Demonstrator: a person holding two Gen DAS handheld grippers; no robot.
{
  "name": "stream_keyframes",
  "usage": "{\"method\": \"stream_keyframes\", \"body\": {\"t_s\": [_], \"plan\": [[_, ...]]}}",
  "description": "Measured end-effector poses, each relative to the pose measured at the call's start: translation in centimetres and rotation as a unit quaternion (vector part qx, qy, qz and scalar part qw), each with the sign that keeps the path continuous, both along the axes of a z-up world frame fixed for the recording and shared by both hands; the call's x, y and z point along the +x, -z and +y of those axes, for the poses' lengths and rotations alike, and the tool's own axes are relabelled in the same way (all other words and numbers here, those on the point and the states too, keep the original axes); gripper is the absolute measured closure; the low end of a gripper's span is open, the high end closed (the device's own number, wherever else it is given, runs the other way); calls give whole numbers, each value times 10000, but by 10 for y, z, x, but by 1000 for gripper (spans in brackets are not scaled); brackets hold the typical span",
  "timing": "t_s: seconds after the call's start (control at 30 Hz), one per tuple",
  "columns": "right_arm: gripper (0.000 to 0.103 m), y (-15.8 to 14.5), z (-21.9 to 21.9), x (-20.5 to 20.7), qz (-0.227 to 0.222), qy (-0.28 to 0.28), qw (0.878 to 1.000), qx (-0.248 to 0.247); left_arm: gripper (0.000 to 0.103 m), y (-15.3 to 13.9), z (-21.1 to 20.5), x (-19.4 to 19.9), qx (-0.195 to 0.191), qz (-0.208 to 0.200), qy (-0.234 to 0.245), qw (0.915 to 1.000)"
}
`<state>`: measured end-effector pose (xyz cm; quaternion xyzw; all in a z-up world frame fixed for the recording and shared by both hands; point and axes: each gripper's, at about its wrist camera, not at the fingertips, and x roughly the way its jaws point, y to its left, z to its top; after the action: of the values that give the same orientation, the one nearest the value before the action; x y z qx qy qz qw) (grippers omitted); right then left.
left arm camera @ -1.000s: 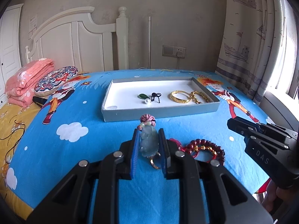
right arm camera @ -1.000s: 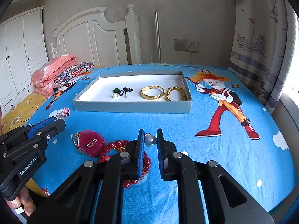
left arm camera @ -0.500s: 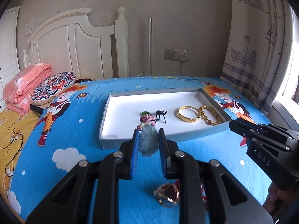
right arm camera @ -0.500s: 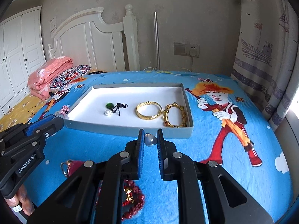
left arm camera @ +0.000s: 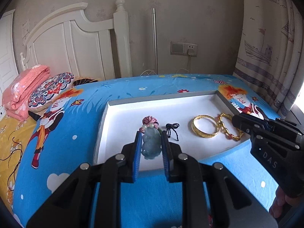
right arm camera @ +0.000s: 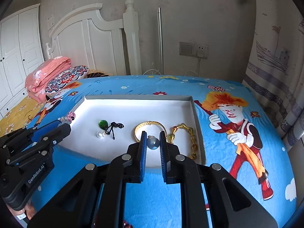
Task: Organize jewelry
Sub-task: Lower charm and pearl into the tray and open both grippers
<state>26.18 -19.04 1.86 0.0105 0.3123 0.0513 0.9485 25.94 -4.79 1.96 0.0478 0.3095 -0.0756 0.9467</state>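
**Setting.** Bed (left arm camera: 152,199) with a blue cartoon sheet, bearing a shallow grey tray (left arm camera: 102,117) with a white floor, centre of both views.

**Tray contents.**
- Gold bangle (left arm camera: 204,128), right of centre in the left-wrist view.
- Gold link bracelet (right arm camera: 185,138), just beside the bangle, near the tray's right wall.
- Green bead (right arm camera: 103,123) and white pearl (right arm camera: 99,134) on a black cord (right arm camera: 114,128), left of centre in the right-wrist view.

**Items in transit.**
- Jade pendant (left arm camera: 151,144), pale blue-green with a pink knot on top. Clamped upright between the pads of the left hand-held gripper (left arm camera: 151,148); it hangs above the tray's near half, lower centre of frame.
- Grey pearl (right arm camera: 153,142) with a small metal cap. Pinched by the nearly closed right hand-held gripper (right arm camera: 153,146), above the tray's near right part, in front of the bangle.

**Step in hand.** Carrying two pieces to the tray at once; both appear to be over it but not yet set down.

**Next move calls for.** Lowering each gripper toward bare white floor, then opening the jaws. The pendant wants the free space left of the cord. The pearl should go clear of the bangle; being round, it is likely to roll, so a low release seems wise.

**Remaining.** A red item shows at the bottom edge of the right-wrist view, too cut off to identify.
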Motion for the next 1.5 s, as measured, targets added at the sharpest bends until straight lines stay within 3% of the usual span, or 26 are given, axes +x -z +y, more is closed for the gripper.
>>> {"method": "stream_keyframes", "body": {"t_s": [0.5,1.17,1.23,1.27,1.3,1.37,1.5], "plan": [[89,22,0,59,439,102,9990,73,83,20,11,66,-74,539,-237,9982],[88,41,-3,87,902,342,9953,-1,79,43,12,94,-78,983,-390,9944],[85,44,-2,89,977,349,9946,-32,61,42,14,92,-112,965,-391,9945],[80,45,-2,89,1022,329,9942,-11,58,41,15,91,-131,937,-392,9947],[67,44,-2,88,1003,293,9945,13,57,40,16,90,-142,910,-387,9950],[52,43,-3,86,927,274,9953,45,57,38,17,88,-129,883,-383,9953],[46,39,-1,79,788,314,9964,-26,57,34,19,82,-131,831,-374,9957]]}}
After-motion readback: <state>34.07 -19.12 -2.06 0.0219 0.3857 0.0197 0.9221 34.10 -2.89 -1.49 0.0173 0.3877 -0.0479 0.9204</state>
